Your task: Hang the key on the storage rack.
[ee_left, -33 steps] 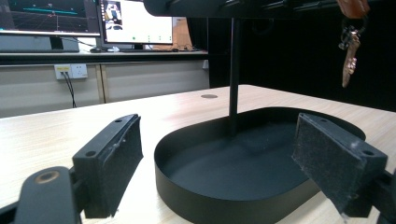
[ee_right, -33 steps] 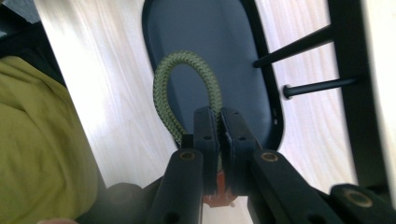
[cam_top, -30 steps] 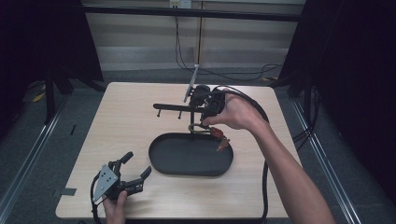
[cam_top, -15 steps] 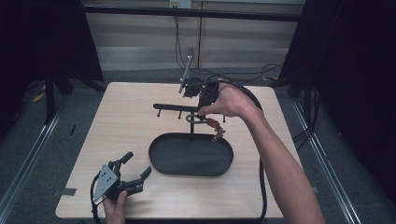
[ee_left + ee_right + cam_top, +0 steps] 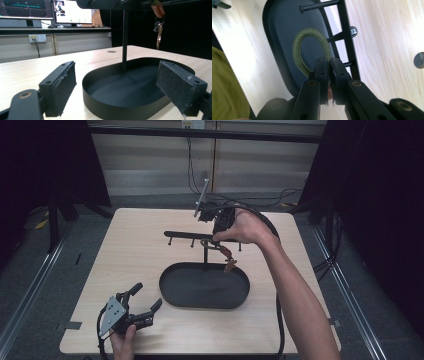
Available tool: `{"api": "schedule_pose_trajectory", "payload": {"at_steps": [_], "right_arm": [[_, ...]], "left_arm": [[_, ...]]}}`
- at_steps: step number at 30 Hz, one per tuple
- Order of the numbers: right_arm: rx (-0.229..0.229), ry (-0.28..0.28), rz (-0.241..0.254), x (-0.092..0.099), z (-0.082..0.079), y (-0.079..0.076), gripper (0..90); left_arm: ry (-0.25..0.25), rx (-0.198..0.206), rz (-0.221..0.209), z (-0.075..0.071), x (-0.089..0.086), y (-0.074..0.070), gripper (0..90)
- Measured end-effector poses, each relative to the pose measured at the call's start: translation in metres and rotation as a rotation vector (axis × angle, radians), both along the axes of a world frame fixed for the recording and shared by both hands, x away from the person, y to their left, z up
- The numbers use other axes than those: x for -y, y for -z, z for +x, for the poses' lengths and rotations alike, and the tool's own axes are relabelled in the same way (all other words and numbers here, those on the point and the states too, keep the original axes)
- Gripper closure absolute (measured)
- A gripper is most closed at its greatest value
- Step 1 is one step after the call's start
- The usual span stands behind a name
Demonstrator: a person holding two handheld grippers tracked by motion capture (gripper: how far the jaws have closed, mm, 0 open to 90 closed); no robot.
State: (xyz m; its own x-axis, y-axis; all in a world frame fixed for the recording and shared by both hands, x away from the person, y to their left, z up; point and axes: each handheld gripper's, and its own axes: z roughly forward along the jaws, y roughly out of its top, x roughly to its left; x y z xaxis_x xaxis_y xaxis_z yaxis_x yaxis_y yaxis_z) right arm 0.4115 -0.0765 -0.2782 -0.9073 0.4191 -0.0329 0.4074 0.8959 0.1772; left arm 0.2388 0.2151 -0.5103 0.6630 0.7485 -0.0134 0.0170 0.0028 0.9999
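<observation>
A black key stand has a crossbar (image 5: 186, 235) with short pegs on a post above an oval black tray (image 5: 172, 295). My right gripper (image 5: 214, 234) is at the bar, shut on a green braided cord loop (image 5: 299, 53). A brown fob and keys (image 5: 229, 264) dangle from the loop over the tray. In the right gripper view the loop lies beside the bar's pegs (image 5: 337, 36); I cannot tell if it is hooked on one. My left gripper (image 5: 146, 297) stands open near the table's front left, level with the tray wall (image 5: 120, 105), nothing between its pads.
A thick black cable (image 5: 277, 320) runs from the right gripper along the forearm to the table's front edge. Monitors (image 5: 50, 11) stand beyond the table in the left gripper view. Bare wood lies to the left of the stand.
The right gripper has shifted a little left and away with the cord loop, closer to the crossbar, and the keys swung along with it. The left gripper has stayed put.
</observation>
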Motion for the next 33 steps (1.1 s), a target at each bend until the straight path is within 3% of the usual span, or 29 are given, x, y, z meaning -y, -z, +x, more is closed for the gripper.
{"api": "schedule_pose_trajectory", "payload": {"at_steps": [10, 14, 18, 24, 33], "right_arm": [[-0.014, 0.009, 0.038, 0.006, 0.0, -0.001, 81.6], [-0.014, -0.012, 0.034, 0.006, 0.0, 0.002, 80.3], [-0.007, -0.003, 0.038, 0.005, 0.002, 0.003, 81.1], [0.004, 0.043, 0.004, 0.007, 0.005, 0.003, 83.5], [-0.016, 0.053, 0.023, 0.015, 0.005, 0.004, 83.4]], "left_arm": [[0.004, 0.002, 0.0, 0.0, 0.0, 0.0, 15.6], [0.002, 0.0, 0.008, 0.0, -0.001, 0.0, 15.6], [0.0, 0.0, -0.002, 0.0, 0.0, 0.0, 15.6], [0.002, 0.001, 0.007, 0.0, 0.0, 0.0, 15.6], [-0.001, -0.003, -0.001, 0.0, 0.0, 0.0, 15.6]]}}
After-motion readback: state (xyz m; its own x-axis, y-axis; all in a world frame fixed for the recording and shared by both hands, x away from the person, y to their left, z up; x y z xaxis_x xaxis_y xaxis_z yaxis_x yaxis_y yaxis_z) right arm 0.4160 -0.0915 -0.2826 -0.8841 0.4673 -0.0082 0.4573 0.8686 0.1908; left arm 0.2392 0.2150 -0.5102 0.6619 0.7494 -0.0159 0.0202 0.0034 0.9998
